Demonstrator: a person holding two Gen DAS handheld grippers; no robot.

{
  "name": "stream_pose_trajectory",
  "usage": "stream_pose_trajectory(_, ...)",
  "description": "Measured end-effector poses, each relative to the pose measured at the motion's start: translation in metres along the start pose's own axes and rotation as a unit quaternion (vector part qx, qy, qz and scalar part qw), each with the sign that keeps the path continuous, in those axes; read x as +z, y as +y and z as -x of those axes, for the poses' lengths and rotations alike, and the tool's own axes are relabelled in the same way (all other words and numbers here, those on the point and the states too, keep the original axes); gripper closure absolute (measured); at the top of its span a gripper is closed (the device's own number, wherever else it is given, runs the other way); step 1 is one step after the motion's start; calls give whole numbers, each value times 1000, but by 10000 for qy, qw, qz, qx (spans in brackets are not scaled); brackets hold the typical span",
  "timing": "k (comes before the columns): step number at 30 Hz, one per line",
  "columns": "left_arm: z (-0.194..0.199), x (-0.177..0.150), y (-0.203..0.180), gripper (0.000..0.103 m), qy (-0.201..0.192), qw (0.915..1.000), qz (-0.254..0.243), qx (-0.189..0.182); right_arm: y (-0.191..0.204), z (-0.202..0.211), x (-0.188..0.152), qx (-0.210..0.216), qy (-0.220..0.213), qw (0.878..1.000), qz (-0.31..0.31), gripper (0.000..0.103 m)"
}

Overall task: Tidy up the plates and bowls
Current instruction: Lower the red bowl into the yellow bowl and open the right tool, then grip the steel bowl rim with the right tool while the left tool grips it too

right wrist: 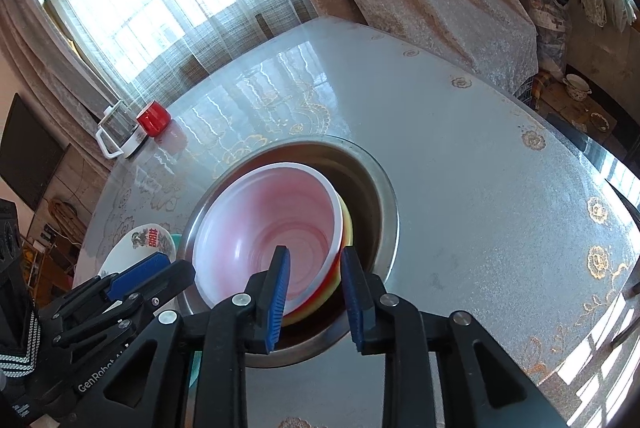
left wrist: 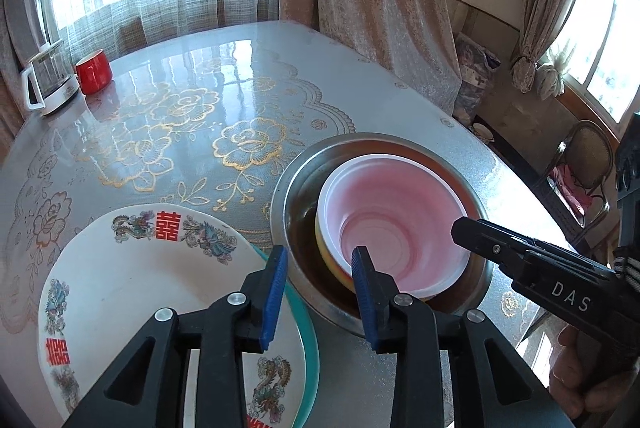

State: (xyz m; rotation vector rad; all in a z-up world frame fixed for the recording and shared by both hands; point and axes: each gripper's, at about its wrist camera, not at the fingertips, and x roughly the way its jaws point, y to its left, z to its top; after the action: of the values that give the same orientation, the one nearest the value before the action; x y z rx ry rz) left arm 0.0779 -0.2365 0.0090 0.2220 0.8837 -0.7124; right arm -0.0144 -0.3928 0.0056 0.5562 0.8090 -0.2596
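Steel basin (left wrist: 298, 163) at four o'clock holds pink bowl (left wrist: 400, 211); left gripper (left wrist: 320, 292) and right gripper (right wrist: 314, 292) apart, gripping nothing.

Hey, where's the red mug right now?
The red mug stands at the table's far left edge in both wrist views, beside the glass kettle by the window, well away from the stacked bowls.

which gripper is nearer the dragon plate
Left. The left gripper hangs over the dragon plate's right edge; the right gripper straddles the pink bowl's rim.
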Motion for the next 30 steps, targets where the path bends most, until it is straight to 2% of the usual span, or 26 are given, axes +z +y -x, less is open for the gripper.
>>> stream_pose_trajectory(10, 10, 0, 18, 65, -12, 9998, 219, -15, -7, 12, 7, 39, -278, 9993, -266, 73)
stream_pose_trajectory(17, 15, 1, 38, 64, 86, 9989, 453, -84, -27, 11, 6, 58, -260, 9965, -791, 70)
stream_pose_trajectory(26, 17, 24, 65, 65, 161, 9961, 801, -323, -47, 12, 4, 160, -304, 9923, -1193, 66)
stream_pose_trajectory(30, 11, 33, 64, 66, 201, 9971, 659, -313, -50, 7, 2, 254, -221, 9923, -1190, 66)
